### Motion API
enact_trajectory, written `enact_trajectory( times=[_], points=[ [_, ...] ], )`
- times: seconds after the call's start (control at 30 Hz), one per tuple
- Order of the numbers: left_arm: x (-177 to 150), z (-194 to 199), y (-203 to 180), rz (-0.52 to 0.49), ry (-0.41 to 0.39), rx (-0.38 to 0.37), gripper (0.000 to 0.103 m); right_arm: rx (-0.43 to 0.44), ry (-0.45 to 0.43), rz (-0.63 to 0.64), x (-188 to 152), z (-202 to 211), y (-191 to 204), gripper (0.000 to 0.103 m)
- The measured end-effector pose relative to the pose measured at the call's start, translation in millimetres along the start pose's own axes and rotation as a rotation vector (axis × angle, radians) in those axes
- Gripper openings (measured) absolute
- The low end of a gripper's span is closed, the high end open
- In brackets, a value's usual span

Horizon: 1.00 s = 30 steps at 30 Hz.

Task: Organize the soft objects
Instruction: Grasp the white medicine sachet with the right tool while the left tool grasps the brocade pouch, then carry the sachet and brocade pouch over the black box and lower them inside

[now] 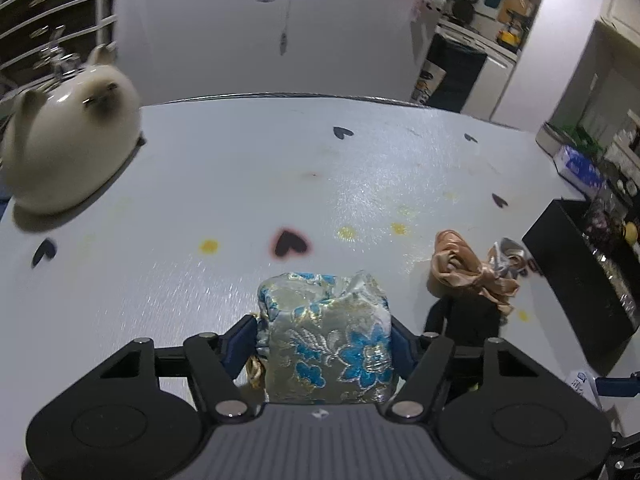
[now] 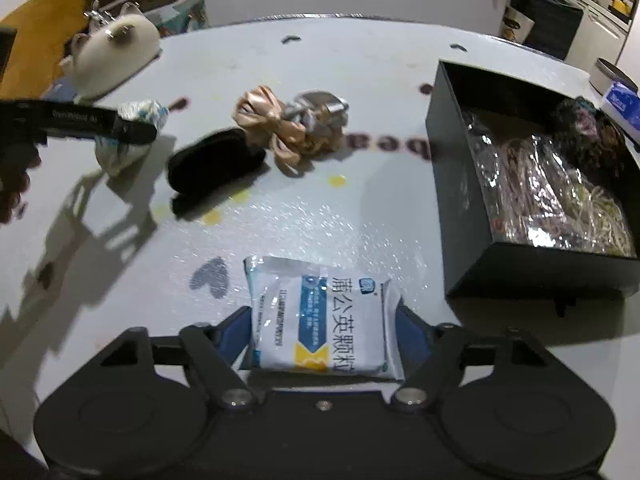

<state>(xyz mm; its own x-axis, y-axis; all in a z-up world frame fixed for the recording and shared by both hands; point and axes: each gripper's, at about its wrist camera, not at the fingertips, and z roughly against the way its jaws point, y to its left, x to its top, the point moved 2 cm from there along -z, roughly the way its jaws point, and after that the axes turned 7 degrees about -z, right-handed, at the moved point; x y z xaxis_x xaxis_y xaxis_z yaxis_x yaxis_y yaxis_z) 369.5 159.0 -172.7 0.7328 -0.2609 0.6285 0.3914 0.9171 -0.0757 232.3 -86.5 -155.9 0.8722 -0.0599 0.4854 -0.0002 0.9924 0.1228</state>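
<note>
since the black box is seen at the right of the right wrist frame, nearer the right gripper (pinching the white sachet), the left gripper, clamped on the brocade pouch, is left farther.

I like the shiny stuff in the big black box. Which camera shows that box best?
The right wrist view: the open black rectangular box sits whole at the right, with crinkly clear wrapping visible inside. The left wrist view catches only one side of the box at the right edge, with little of its contents showing.
</note>
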Motion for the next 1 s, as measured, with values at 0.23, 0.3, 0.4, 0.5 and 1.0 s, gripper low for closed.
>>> enact_trajectory(
  times=[0.23, 0.3, 0.4, 0.5, 1.0],
  points=[
    [-16.5, 29.4, -4.8, 0.093, -0.022, 0.021, 0.065, 0.057, -0.084, 0.021, 7.7, 34.1, 0.2, 0.074],
    [-19.9, 38.2, -7.3, 0.115, -0.032, 0.027, 0.065, 0.074, -0.116, 0.026, 11.6, 45.5, -0.3, 0.074],
    [-23.8, 52.7, -14.8, 0.130, -0.052, 0.038, 0.065, 0.098, -0.157, 0.027, 16.8, 59.4, -2.9, 0.074],
    [-25.5, 67.1, -25.4, 0.141, -0.078, 0.050, 0.065, 0.129, -0.191, 0.027, 21.6, 71.3, -7.4, 0.074],
    [-0.4, 105.3, -119.0, 0.193, -0.198, 0.040, 0.065, 0.210, -0.267, 0.023, 44.3, 112.3, -78.1, 0.074]
  ],
)
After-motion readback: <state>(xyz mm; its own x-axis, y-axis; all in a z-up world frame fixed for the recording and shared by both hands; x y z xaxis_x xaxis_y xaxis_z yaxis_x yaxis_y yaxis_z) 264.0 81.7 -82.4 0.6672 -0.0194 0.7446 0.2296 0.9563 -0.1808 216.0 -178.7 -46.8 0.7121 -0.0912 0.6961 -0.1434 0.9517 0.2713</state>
